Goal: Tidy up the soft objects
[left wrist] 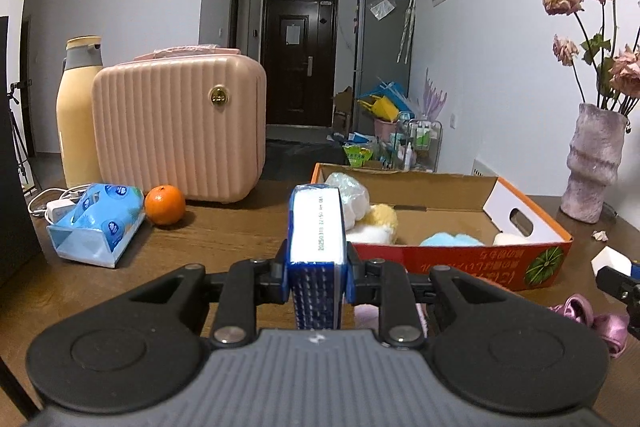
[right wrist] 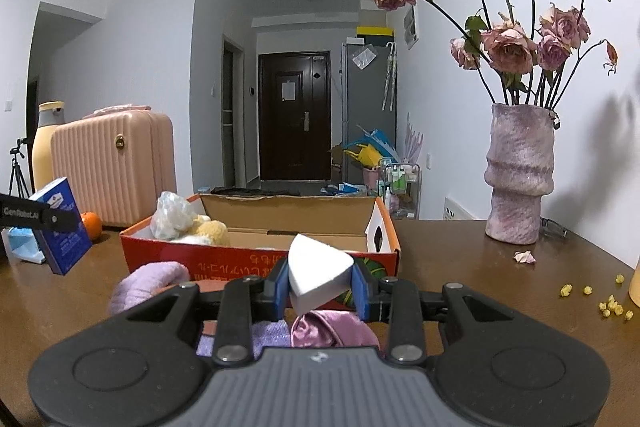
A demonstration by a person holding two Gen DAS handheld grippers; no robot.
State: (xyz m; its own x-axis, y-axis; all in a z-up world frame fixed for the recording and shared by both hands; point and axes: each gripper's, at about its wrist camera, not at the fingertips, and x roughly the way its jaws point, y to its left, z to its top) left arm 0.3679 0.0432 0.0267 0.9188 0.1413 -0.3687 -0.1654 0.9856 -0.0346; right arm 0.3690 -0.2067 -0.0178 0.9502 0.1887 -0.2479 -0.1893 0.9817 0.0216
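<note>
At the far left of the wooden table [left wrist: 224, 247], a cream bottle [left wrist: 79, 111] stands beside a pink ribbed case [left wrist: 176, 127]. In front of them lie a blue tissue pack [left wrist: 98, 225] and an orange [left wrist: 165, 205], just beside each other. Next comes the left gripper [left wrist: 316, 263], clamped on a blue-and-white tissue packet [left wrist: 316, 227] — the packet stands on edge between the blue pads, lifted clear of the tabletop. Behind it sits the orange cardboard box [left wrist: 460, 263], open at the top, holding a plastic-wrapped bundle [left wrist: 348, 187], a yellow plush piece [left wrist: 384, 219], a light blue fluffy item [left wrist: 452, 239] and something white at the right end, too hidden to identify. In front of the box, on the table, a lilac knitted item [right wrist: 148, 283] and a shiny pink fabric piece [right wrist: 332, 331] lie under the right gripper [right wrist: 320, 287], whose jaws are closed on a white wedge-shaped sponge [right wrist: 318, 267] — held just short of the box's near wall. Farthest right, a mauve vase [right wrist: 520, 179] of dried roses [right wrist: 512, 43] stands on the table, with a fallen petal [right wrist: 525, 257] and small yellow bits [right wrist: 612, 305] nearby.
</note>
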